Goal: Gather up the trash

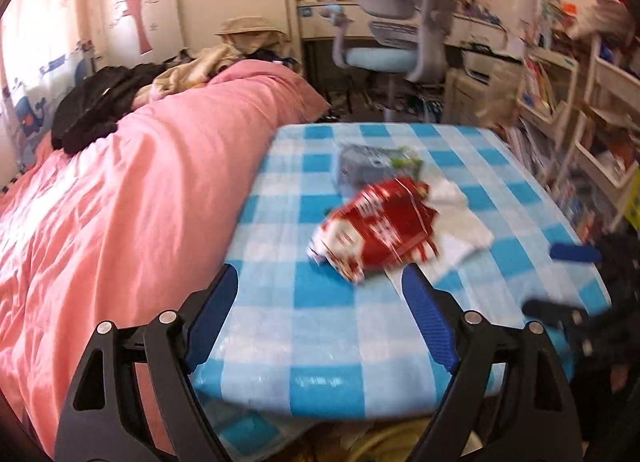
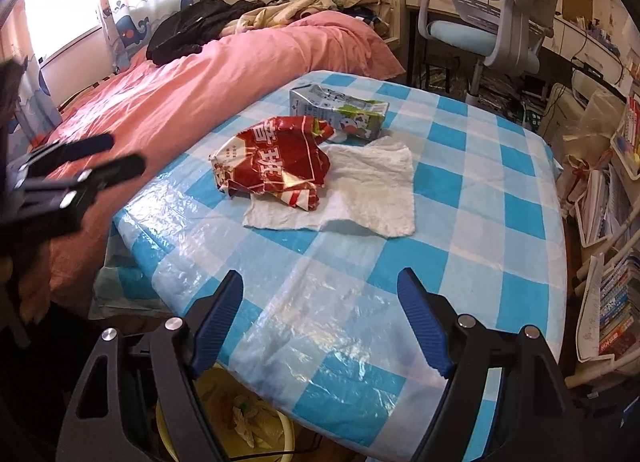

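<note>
On my far left lies the pink quilt (image 2: 224, 73), and my left tongs (image 1: 320, 294) hang over the near edge of the checked table (image 2: 472, 197) with their blue pads spread wide and nothing between them. Ahead of them sits the trash: a crumpled red wrapper (image 2: 276, 165) lying partly on a white paper towel (image 2: 360, 189), and behind both a flattened milk carton (image 2: 340, 109) on its side, touching the wrapper's far corner. My right tongs (image 2: 320, 298) are spread just as wide and also empty, hovering near the table's front edge. Below that edge I can make out a yellow bin (image 2: 228, 422) with some scraps in it (only part of it shows). The risk I see: the wrapper overlaps the towel, so pinching one could drag the other off the slick plastic cover. The carton looks stiff and broad, and a grip near its edge might let it twist free and drop beside the bin.
</note>
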Motion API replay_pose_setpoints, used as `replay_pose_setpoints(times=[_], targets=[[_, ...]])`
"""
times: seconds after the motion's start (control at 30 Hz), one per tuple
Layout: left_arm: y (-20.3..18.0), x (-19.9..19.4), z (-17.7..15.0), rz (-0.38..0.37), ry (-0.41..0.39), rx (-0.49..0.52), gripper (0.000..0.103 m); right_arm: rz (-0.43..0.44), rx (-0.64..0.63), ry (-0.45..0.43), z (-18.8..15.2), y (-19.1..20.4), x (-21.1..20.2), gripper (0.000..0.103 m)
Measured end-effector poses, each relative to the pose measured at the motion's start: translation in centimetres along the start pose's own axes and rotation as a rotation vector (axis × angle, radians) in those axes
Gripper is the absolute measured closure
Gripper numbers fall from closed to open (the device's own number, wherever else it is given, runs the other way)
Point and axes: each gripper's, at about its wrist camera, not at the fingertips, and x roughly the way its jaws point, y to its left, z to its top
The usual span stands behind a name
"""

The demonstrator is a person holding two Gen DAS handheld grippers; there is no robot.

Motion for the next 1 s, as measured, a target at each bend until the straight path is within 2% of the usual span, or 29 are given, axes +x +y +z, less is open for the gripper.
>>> replay_pose_setpoints(times=[0.13, 0.4, 1.0], targets=[[0.1, 1.8, 0.4, -0.020, 0.014, -0.058, 0.022, 0.006, -0.015, -0.018, 0.4, 0.6, 0.0, 0.027], [-1.2, 3.2, 1.2, -0.024, 0.006, -0.048, 0.019, 0.002, -0.053, -0.023, 0.6, 1.6, 0.2, 0.027], [-2.4, 3.5, 1.4, -0.020, -0.002, -0.011, 0.016, 0.011, -0.052, -0.022, 0.8, 1.8, 0.5, 0.023]])
